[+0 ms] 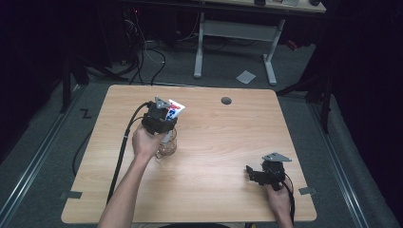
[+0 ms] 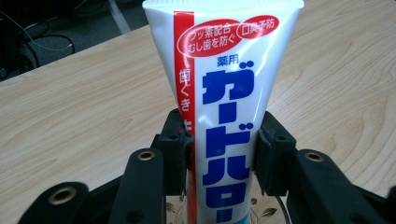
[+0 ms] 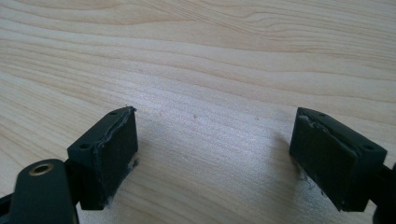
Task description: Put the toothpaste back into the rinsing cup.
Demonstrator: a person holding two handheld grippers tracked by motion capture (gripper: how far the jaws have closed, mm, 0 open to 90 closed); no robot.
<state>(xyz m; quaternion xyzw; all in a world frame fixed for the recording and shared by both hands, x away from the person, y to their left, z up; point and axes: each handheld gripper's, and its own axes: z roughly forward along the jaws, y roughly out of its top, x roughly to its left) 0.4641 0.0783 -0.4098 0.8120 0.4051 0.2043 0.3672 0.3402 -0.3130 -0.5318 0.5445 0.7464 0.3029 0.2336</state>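
Wooden table (image 1: 214,156), light grain, with a round grommet hole (image 1: 226,100) near its far edge. Grey carpet floor (image 1: 47,156); a paper scrap (image 1: 245,76) lies on it. Second desk (image 1: 237,31) with white legs stands beyond. Cables (image 1: 142,52) run across the floor far left. Surroundings are dark; the table is lit.

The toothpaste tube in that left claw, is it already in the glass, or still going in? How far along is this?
Picked up, it seems: the left gripper is shut on the toothpaste tube, holding it upright over the glass cup. In hand: the tube's lower end sits at the cup's rim; how deep it reaches is hidden. Probably left: letting go. The right gripper is open and idle, low over the table.
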